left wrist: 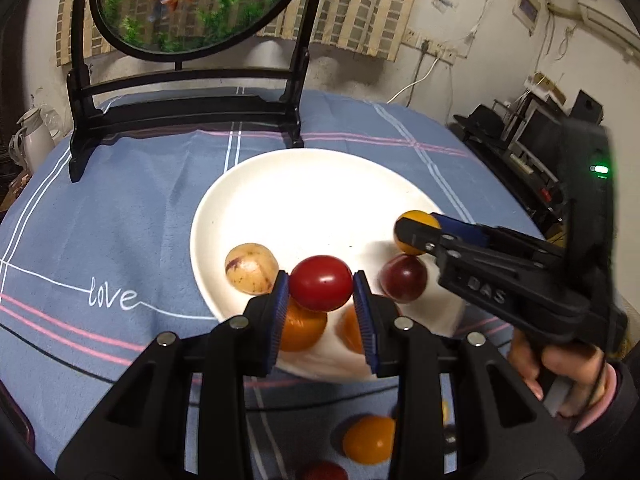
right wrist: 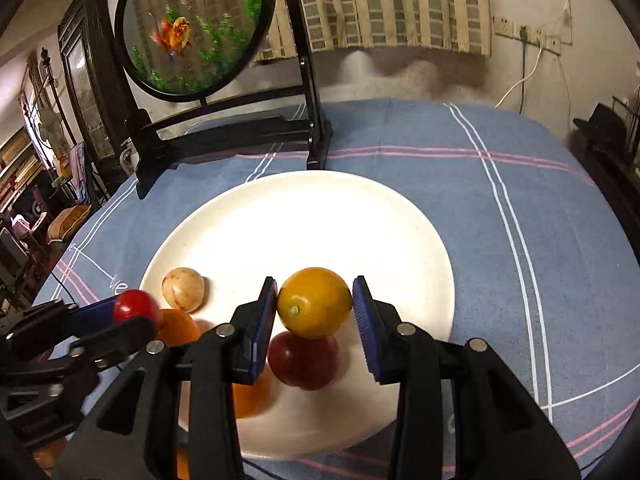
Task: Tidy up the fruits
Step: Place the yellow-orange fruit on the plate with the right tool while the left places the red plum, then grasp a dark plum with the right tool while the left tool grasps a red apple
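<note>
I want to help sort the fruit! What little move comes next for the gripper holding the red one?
Probably lower it and let go. The left gripper is shut on the red fruit, held above the white plate's near edge, where other fruits already lie.

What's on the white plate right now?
On the white plate lie a pale speckled fruit, a dark red fruit and two orange fruits, partly hidden by the jaws, so more could lie beneath.
</note>
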Demonstrator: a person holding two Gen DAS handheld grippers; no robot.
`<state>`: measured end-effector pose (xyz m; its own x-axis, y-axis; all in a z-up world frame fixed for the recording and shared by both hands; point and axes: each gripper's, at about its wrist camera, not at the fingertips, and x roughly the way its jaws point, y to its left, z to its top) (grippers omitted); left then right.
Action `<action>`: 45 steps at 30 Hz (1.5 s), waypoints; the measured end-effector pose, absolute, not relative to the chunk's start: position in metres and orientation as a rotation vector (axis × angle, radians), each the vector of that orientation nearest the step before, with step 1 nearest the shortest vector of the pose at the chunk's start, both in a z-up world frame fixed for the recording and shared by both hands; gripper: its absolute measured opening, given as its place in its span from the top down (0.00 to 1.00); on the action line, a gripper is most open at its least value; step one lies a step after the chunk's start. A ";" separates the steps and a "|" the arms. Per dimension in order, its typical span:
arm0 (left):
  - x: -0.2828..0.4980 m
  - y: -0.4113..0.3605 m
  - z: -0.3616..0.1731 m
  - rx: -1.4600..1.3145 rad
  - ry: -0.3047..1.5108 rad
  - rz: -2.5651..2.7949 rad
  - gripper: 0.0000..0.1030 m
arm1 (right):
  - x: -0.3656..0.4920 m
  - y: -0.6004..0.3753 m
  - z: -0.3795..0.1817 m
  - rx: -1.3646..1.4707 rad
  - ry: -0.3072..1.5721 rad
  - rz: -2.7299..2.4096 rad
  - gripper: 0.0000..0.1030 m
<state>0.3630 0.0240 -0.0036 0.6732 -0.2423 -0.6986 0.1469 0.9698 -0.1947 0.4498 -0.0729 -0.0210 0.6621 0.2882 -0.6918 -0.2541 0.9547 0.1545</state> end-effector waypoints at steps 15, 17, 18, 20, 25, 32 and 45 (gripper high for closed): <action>0.310 0.023 0.031 0.029 0.627 -0.052 0.07 | 0.338 -0.105 0.001 0.198 0.696 0.462 0.04; 0.301 0.033 0.028 0.023 0.626 -0.038 0.05 | 0.324 -0.107 0.004 0.196 0.672 0.479 0.04; 0.300 0.038 0.026 0.018 0.632 -0.031 0.05 | 0.313 -0.107 0.007 0.176 0.637 0.480 0.04; 0.294 0.053 0.022 -0.004 0.653 -0.008 0.05 | 0.300 -0.105 0.005 0.135 0.598 0.493 0.04; 0.281 0.084 -0.001 -0.075 0.734 0.044 0.05 | 0.305 -0.090 -0.012 0.056 0.766 0.475 0.05; 0.270 0.089 -0.008 -0.059 0.745 0.078 0.05 | 0.301 -0.083 -0.018 -0.074 0.852 0.454 0.41; 0.259 0.085 -0.001 -0.085 0.742 0.019 0.05 | 0.294 -0.076 -0.049 -0.111 0.979 0.524 0.59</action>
